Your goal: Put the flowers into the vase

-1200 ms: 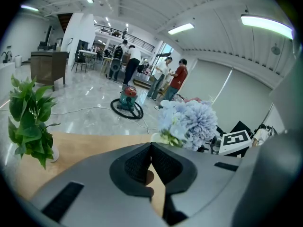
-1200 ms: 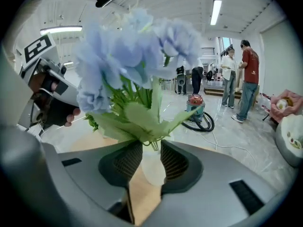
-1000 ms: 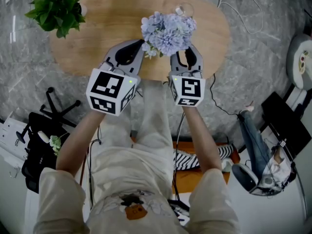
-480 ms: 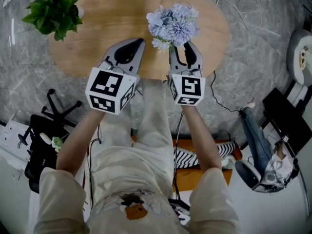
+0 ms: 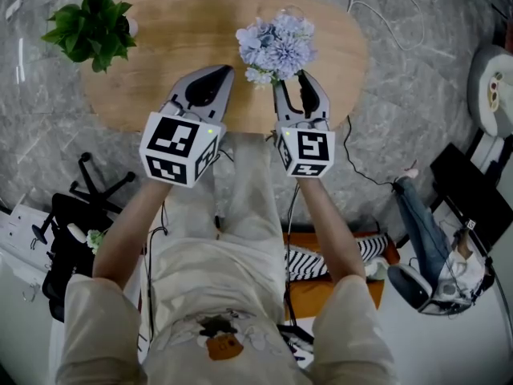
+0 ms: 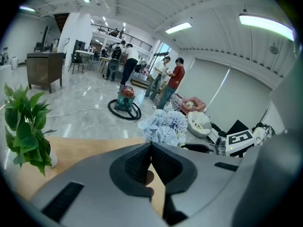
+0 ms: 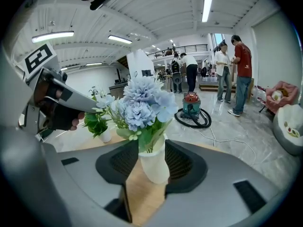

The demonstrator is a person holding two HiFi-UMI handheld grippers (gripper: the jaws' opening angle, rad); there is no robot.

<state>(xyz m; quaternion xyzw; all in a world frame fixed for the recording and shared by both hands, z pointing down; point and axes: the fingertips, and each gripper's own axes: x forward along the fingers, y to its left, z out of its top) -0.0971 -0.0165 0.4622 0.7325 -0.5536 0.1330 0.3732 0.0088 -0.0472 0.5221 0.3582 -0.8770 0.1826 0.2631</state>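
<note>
A bunch of pale blue flowers (image 5: 275, 45) stands upright in a small white vase (image 7: 154, 164) on the oval wooden table (image 5: 176, 30). From the head view the blooms hide the vase. My right gripper (image 7: 149, 148) is open. Its jaws have just been opening, and the vase stands between them with a gap at the left pad. Seen from the head view, the right gripper (image 5: 295, 77) sits just in front of the flowers. My left gripper (image 5: 227, 70) is shut and empty, left of the flowers (image 6: 165, 126), with its jaw tips (image 6: 151, 144) meeting.
A potted green plant (image 5: 92, 24) stands at the table's far left end. Cables (image 5: 393, 10) trail on the grey floor beyond the table. A vacuum cleaner (image 7: 191, 110) and several standing people are farther back. A black chair base (image 5: 92, 184) is on the floor to my left.
The right gripper's jaws have spread wider around the vase. The flower bunch looks smaller and stands straighter than a second ago. The left gripper has stayed put.
</note>
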